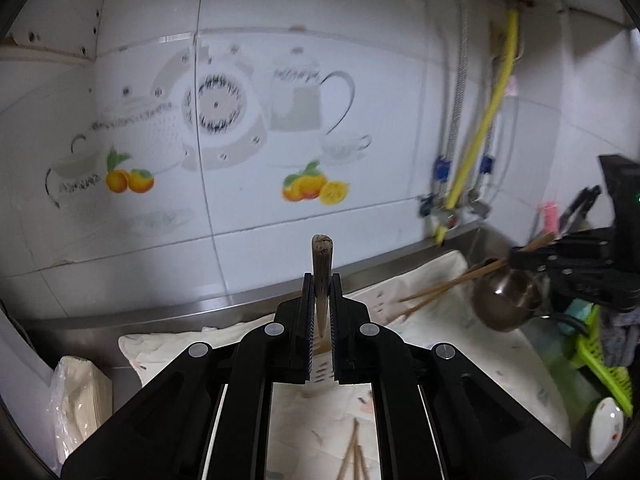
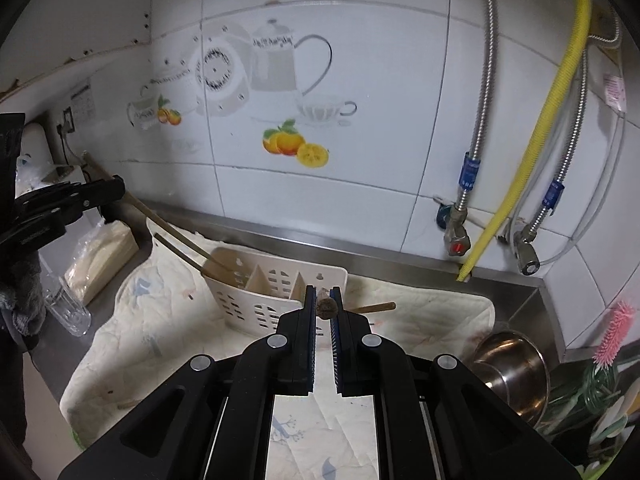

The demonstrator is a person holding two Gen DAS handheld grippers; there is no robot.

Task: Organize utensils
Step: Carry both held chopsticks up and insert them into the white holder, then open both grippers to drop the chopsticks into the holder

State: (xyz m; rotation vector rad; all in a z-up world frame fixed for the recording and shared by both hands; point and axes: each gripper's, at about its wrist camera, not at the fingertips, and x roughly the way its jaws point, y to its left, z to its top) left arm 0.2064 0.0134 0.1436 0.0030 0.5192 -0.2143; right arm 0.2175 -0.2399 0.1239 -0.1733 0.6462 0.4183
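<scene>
While both tongs [image 1: 321,280] [image 2: 323,294] pinch chopsticks [image 1: 321,264], a caddy [image 2: 256,296] waits.

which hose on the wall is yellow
The thick corrugated hose running down to the counter's back edge; the two beside it are braided steel hoses with blue tags.

I see my left gripper [image 1: 321,280] clamped on upright chopsticks [image 1: 321,258], right gripper [image 1: 516,258] pinching another pair [image 1: 452,282] beside a steel bowl [image 1: 502,300], pale cloth [image 1: 440,320] beneath.
</scene>
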